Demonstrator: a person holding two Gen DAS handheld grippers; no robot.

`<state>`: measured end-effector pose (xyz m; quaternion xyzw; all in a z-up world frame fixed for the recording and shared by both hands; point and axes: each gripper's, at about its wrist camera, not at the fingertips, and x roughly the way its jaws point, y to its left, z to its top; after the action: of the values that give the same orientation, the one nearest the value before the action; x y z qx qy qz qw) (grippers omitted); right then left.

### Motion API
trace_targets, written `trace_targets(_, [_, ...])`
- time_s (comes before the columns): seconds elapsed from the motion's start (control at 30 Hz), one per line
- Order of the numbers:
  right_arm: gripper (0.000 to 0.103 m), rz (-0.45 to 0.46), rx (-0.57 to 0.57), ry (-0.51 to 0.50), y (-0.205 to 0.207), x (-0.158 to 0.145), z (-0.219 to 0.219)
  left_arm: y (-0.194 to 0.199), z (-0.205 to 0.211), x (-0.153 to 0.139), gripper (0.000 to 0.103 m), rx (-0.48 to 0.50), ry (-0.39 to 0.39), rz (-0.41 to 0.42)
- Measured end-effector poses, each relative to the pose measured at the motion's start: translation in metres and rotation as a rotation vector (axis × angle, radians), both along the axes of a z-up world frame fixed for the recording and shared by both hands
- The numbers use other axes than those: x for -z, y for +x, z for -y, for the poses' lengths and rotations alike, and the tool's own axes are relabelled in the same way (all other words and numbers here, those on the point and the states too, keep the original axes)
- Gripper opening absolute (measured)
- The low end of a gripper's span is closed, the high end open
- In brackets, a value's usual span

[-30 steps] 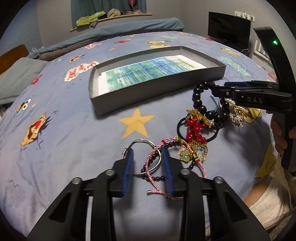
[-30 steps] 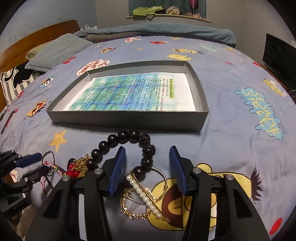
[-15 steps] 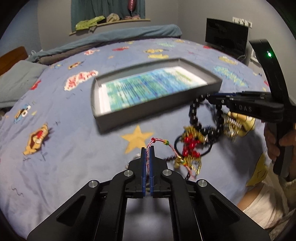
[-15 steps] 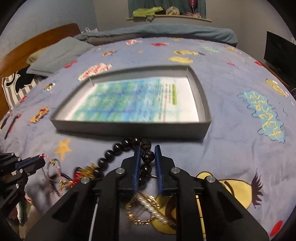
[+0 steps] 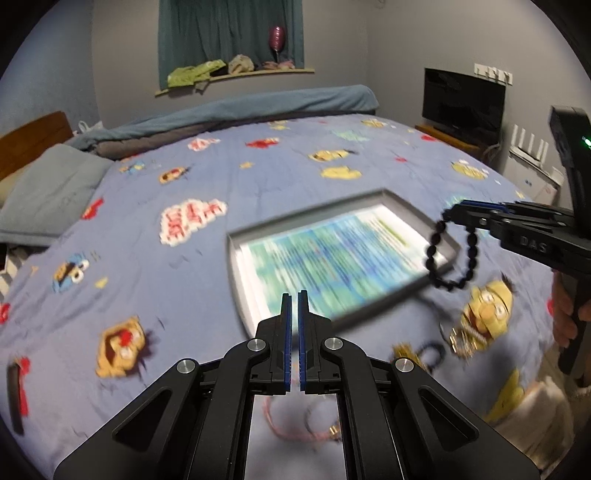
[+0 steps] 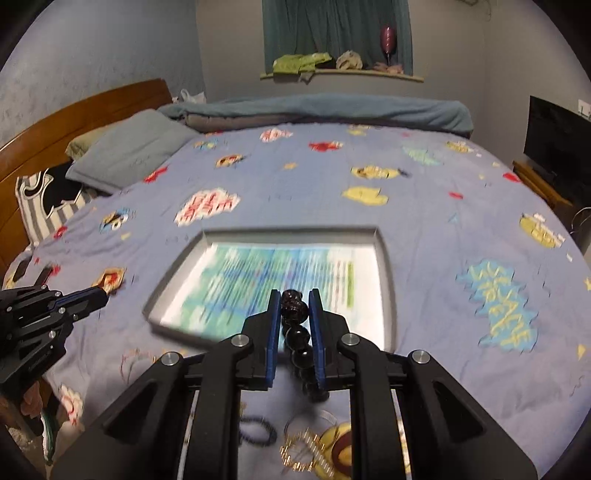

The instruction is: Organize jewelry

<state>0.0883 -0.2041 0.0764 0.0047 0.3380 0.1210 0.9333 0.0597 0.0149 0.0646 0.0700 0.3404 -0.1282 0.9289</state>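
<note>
Cartoon-print bedspread (image 6: 295,177), grey tray (image 6: 386,258), right jaws clamping black beads (image 6: 295,321), left jaws together.

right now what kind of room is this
Most likely a bedroom: a wide bed under a blue cartoon-print sheet, a brown wooden headboard with a grey-blue pillow, and a black flat screen by the wall.

Grey walls (image 6: 110,55), teal curtain (image 6: 332,29) (perhaps a window), wooden headboard (image 6: 74,114)

Left wrist view: angled down over the bed toward the grey tray (image 5: 448,243), from its near left. Right wrist view: facing the same tray (image 6: 386,266) squarely, slightly nearer. Both share tray and windowsill.
</note>
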Motion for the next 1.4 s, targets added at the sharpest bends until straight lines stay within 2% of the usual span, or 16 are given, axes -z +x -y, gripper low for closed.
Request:
trace_targets(0.2, [0.015, 0.014, 0.021, 0.013, 0.028, -0.008, 0.002, 0.017, -0.011, -0.007, 0.004, -0.030, -0.006, 0.002])
trace_targets(0.37, [0.015, 0.008, 0.014, 0.005, 0.031, -0.002, 0.002, 0.002, -0.019, 0.028, 0.004, -0.001, 0.011, -0.106])
trace_targets(0.4, [0.015, 0.005, 0.016, 0.005, 0.031, -0.001, 0.003, 0.000, -0.020, 0.039, 0.010, 0.002, 0.010, -0.146])
trace_targets(0.43, [0.015, 0.001, 0.017, 0.009, 0.031, 0.001, 0.004, -0.003, -0.022, 0.047, 0.029, 0.003, 0.011, -0.173])
trace_targets(0.5, [0.015, -0.006, 0.016, 0.023, 0.031, 0.002, 0.007, -0.007, -0.026, 0.057, 0.047, -0.010, 0.012, -0.192])
trace_targets(0.57, [0.015, -0.002, 0.021, 0.030, 0.029, 0.001, 0.008, -0.012, -0.030, 0.068, 0.047, -0.011, 0.004, -0.221])
trace_targets(0.77, [0.015, 0.019, 0.033, 0.047, 0.023, -0.007, 0.015, -0.012, -0.036, 0.092, 0.045, -0.041, 0.003, -0.285])
trace_targets(0.83, [0.015, 0.022, 0.035, 0.047, 0.023, -0.009, 0.016, -0.011, -0.035, 0.099, 0.034, -0.043, 0.018, -0.311])
trace_targets(0.87, [0.015, 0.022, 0.037, 0.048, 0.023, -0.009, 0.016, -0.010, -0.035, 0.103, 0.032, -0.042, 0.018, -0.326])
trace_targets(0.9, [0.015, 0.022, 0.039, 0.051, 0.023, -0.010, 0.017, -0.010, -0.035, 0.106, 0.024, -0.043, 0.019, -0.339])
trace_targets(0.93, [0.015, 0.022, 0.040, 0.054, 0.024, -0.010, 0.018, -0.009, -0.036, 0.108, 0.010, -0.045, 0.022, -0.346])
trace_targets(0.97, [0.015, 0.022, 0.040, 0.054, 0.024, -0.010, 0.018, -0.009, -0.036, 0.109, 0.003, -0.046, 0.024, -0.350])
trace_targets(1.0, [0.015, 0.022, 0.039, 0.053, 0.024, -0.010, 0.018, -0.009, -0.037, 0.107, 0.003, -0.044, 0.022, -0.345])
trace_targets(1.2, [0.015, 0.005, 0.035, 0.058, 0.035, -0.006, 0.017, -0.009, -0.026, 0.047, 0.003, 0.007, 0.036, -0.181])
trace_targets(1.4, [0.015, -0.029, 0.014, 0.108, 0.065, -0.002, 0.017, 0.027, 0.002, -0.012, 0.003, 0.072, 0.009, -0.051])
